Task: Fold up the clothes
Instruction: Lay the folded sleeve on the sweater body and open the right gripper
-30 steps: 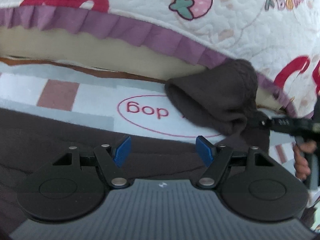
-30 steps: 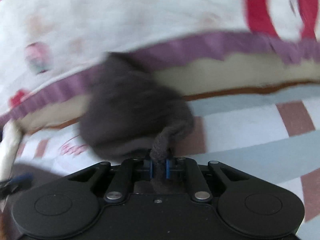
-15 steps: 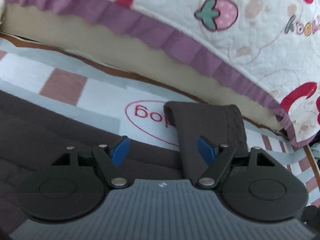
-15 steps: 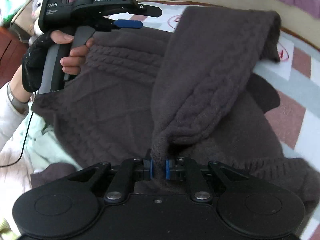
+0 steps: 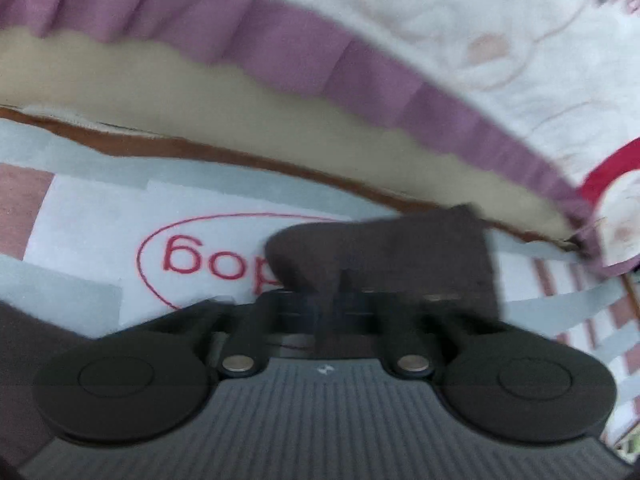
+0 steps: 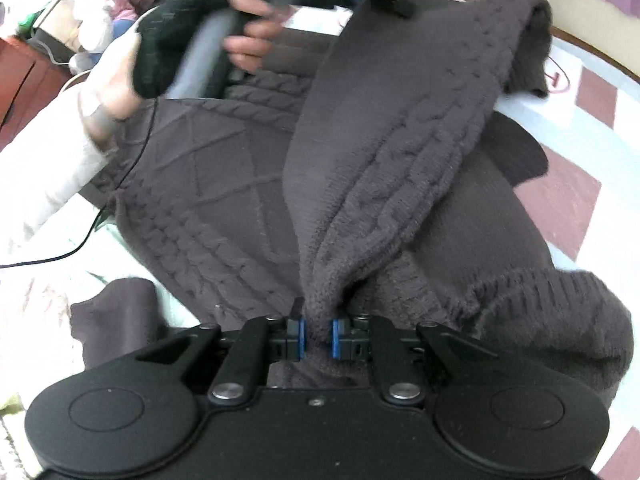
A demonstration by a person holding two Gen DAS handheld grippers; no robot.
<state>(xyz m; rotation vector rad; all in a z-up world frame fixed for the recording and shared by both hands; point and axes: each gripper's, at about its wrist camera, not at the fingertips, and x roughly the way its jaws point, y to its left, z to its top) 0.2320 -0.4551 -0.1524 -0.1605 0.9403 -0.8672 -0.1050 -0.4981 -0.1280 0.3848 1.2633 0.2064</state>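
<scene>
In the right wrist view, the person's left hand (image 6: 192, 36) occupies the upper left of the frame, gripping the handle of the left gripper (image 5: 344, 308). The dark brown cable-knit sweater (image 6: 224, 184) fills the centre, spread on the bed with one sleeve (image 6: 408, 132) drawn up as a ridge from the lower centre to the upper right.

Tong state: the right gripper (image 6: 316, 338) is clenched on the sleeve's knitted edge at lower centre. In the left wrist view the frame is blurred; the left gripper's fingers appear drawn together on a dark fold of the sleeve at centre, but this is not certain.

Risks, as judged:
- The thick, stretchy knit may slip from a narrow pinch if the two grippers pull apart.
- Uneven tension may twist the sleeve, so the fold lands crooked.
- Loose fabric at lower right may bunch beneath the fold.

Surface: a bedsheet (image 5: 92, 216) with pale blue, white and pink blocks and a red oval print. A quilt (image 5: 500, 40) with a purple ruffle crosses the top. A plush toy (image 6: 94, 20) sits at upper left.
</scene>
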